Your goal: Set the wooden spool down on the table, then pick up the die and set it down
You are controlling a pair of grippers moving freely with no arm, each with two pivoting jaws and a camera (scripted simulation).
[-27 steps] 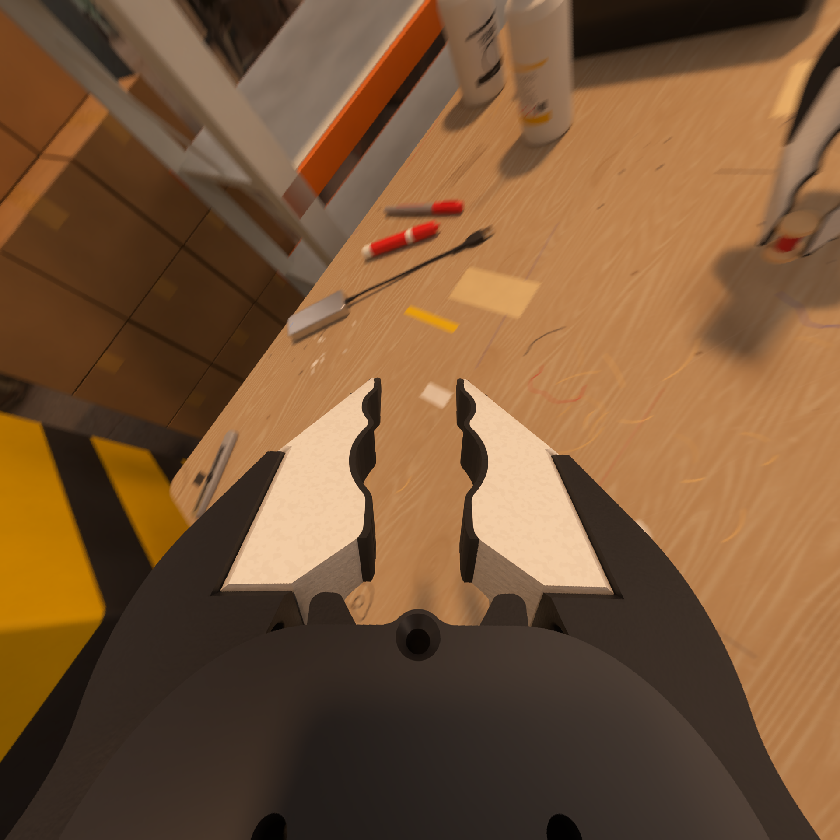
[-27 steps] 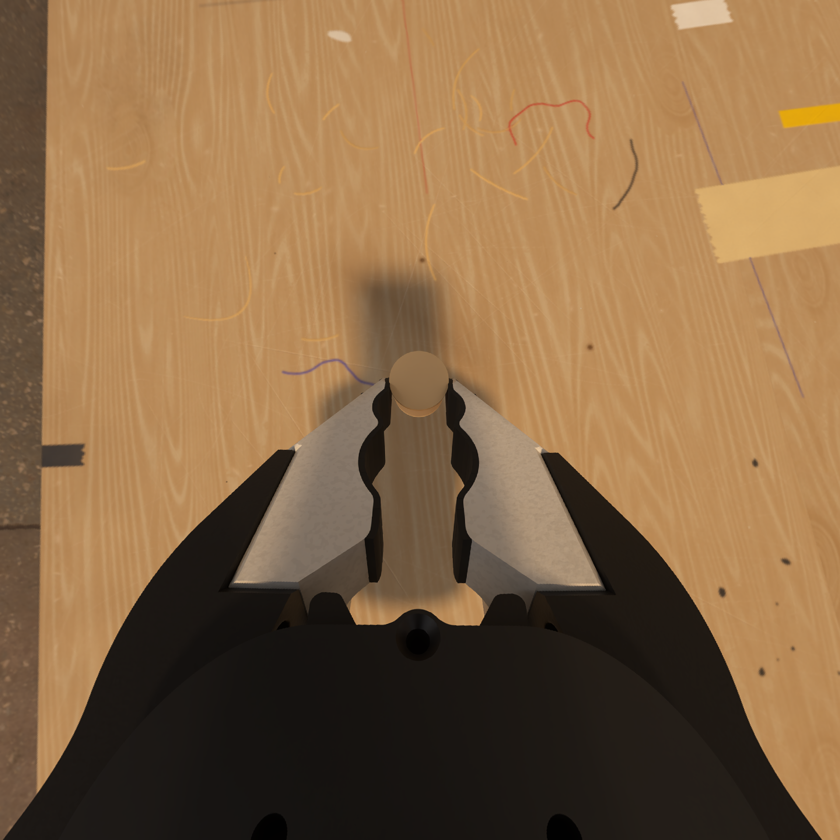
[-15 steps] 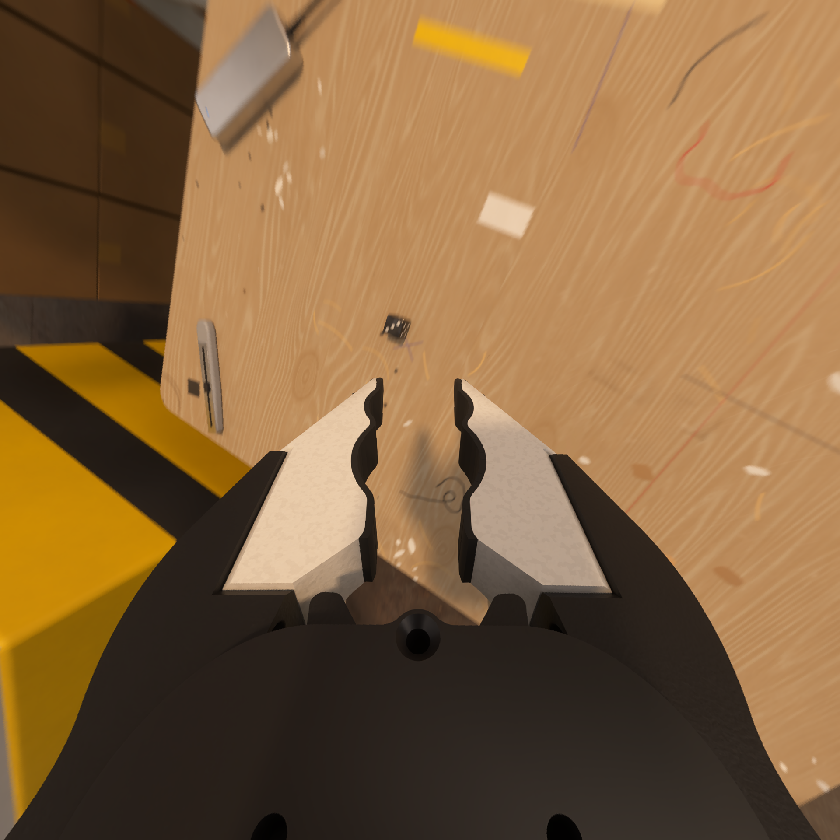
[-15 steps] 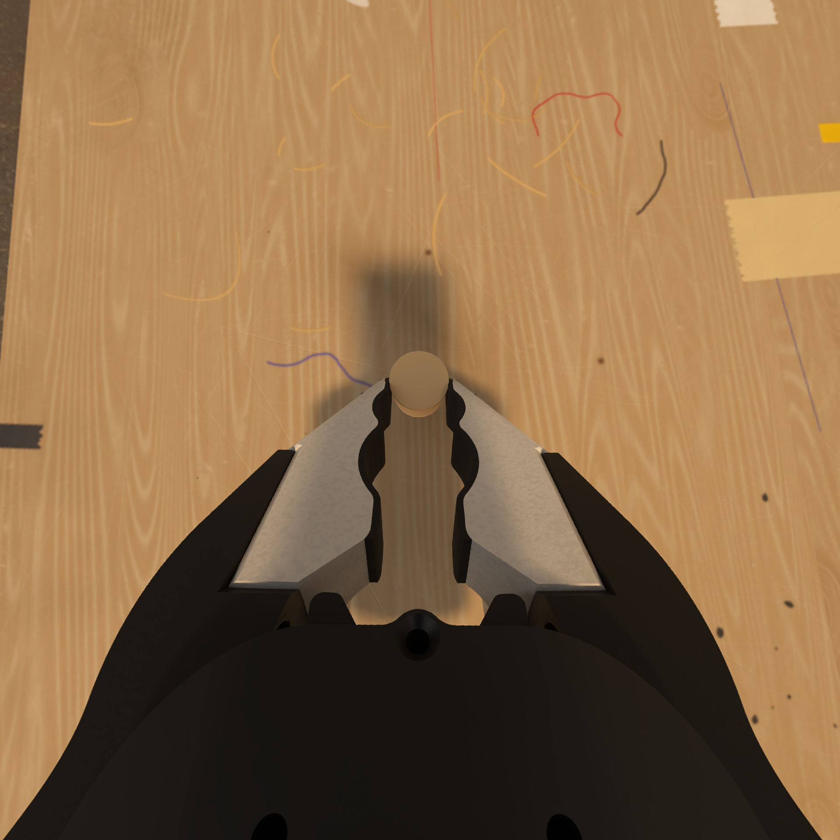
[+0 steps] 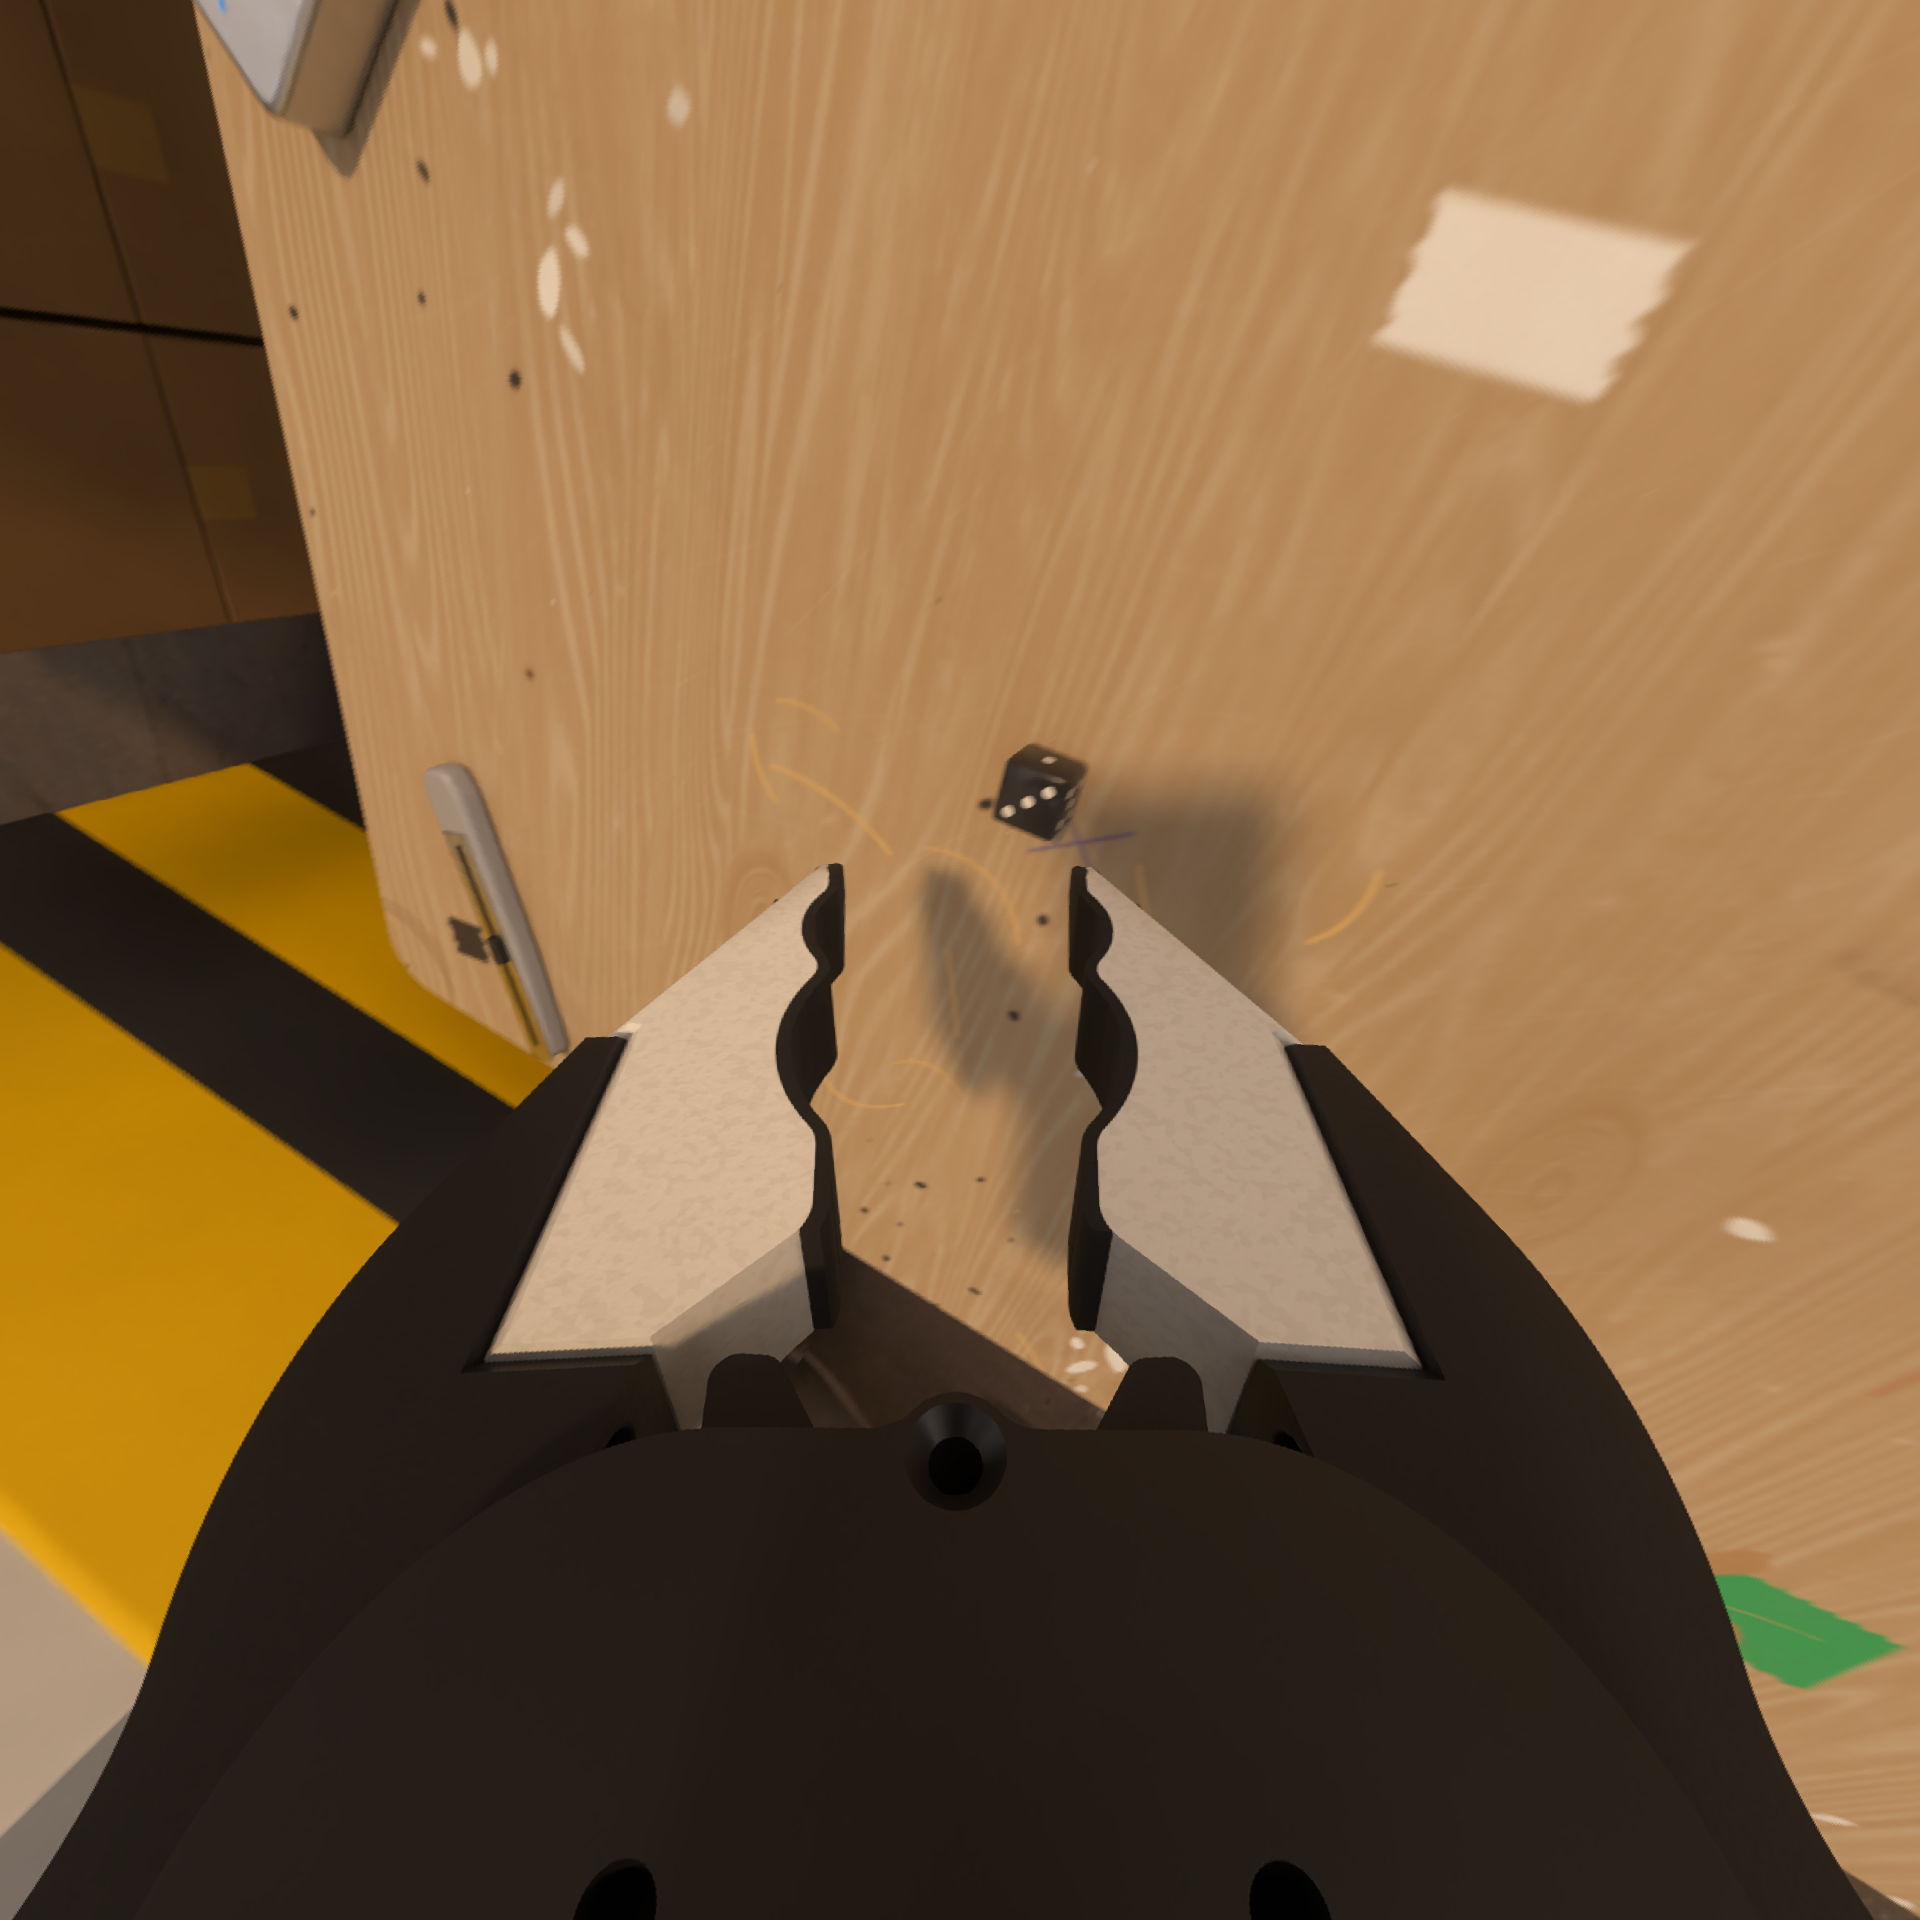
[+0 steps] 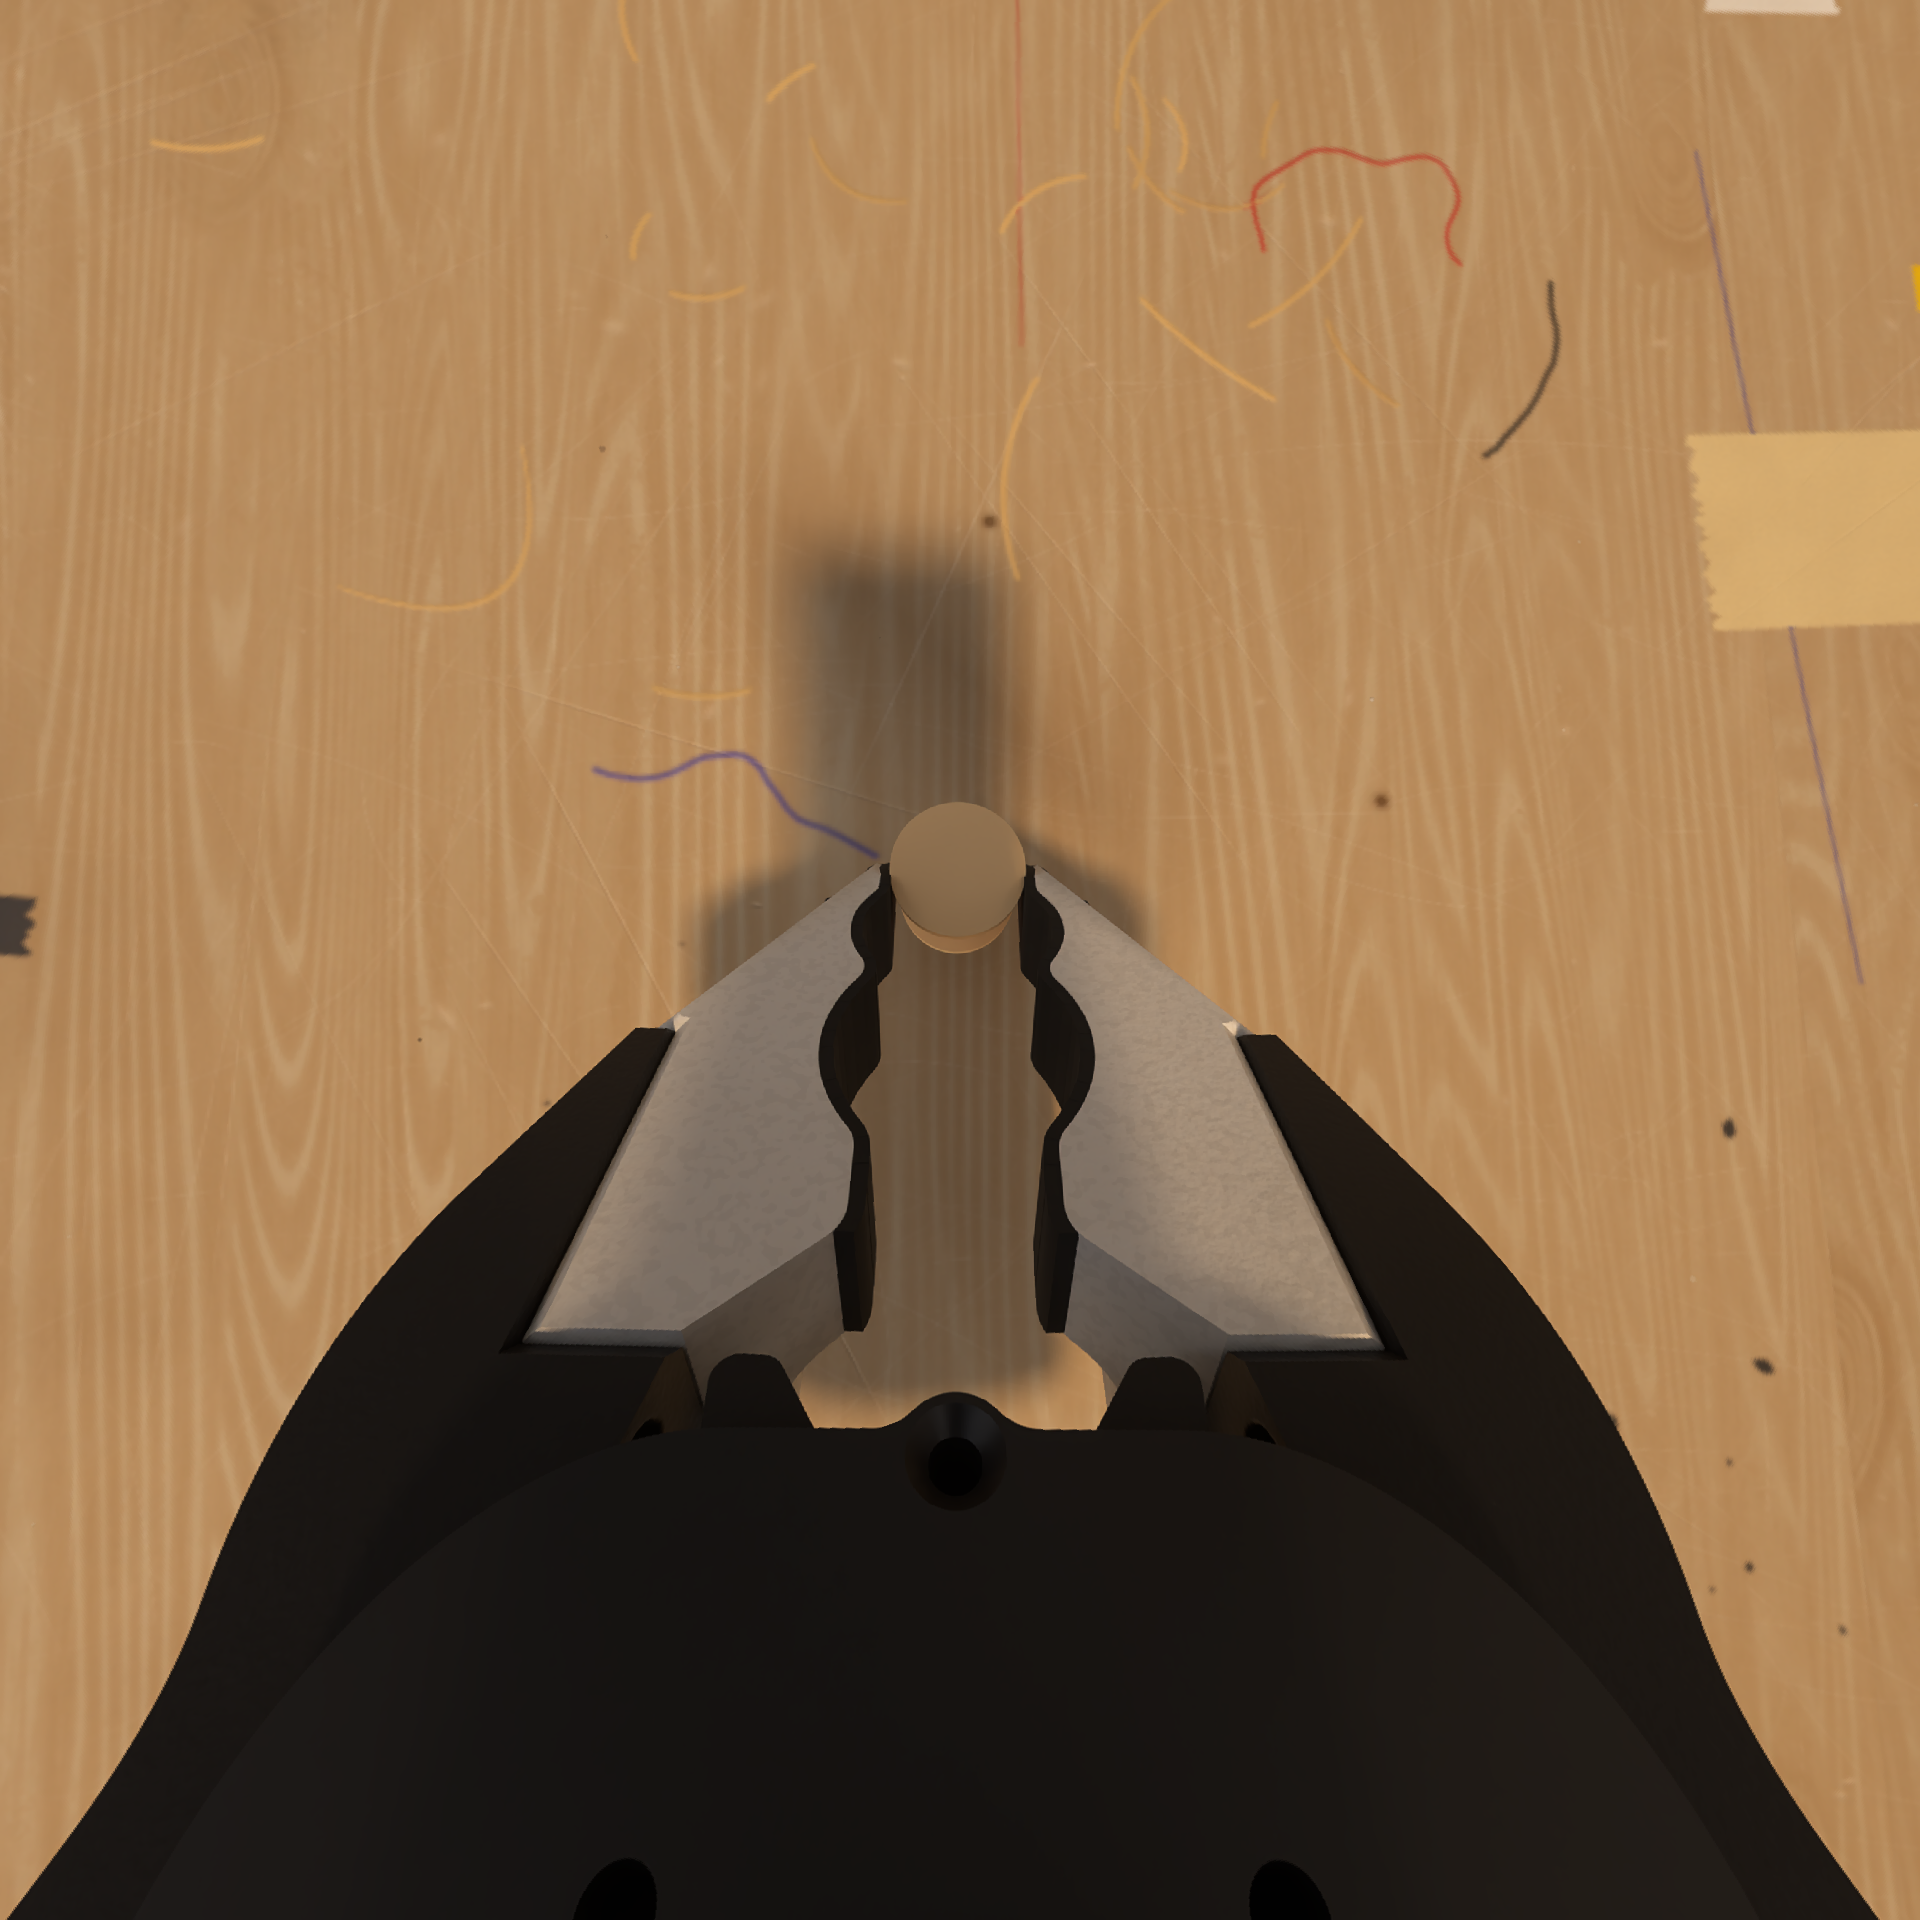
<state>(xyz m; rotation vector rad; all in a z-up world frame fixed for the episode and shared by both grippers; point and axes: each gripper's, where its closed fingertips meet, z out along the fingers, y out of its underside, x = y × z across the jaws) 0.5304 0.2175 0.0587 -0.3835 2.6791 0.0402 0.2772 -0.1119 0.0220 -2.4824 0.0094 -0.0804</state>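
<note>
Wooden spool [image 6: 956, 873]: clamped at the tips of the right hand-held gripper [image 6: 956, 894], above the desk [image 6: 416, 935].
Die [image 5: 1039, 792]: black, on the desk, just ahead of the left hand-held gripper [image 5: 956, 883], slightly right of its line.
Left jaws: apart, empty.
Step advice: lower the spool to contact before releasing; centre the left tips on the die.

The wooden spool [image 6: 957, 871] shows only its round end; its body is hidden between the fingertips. A grey device [image 5: 301, 57] and a tan tape patch [image 6: 1813, 530] are cut off by the frame edges. A grey tool [image 5: 488, 899] is too small to identify.
</note>
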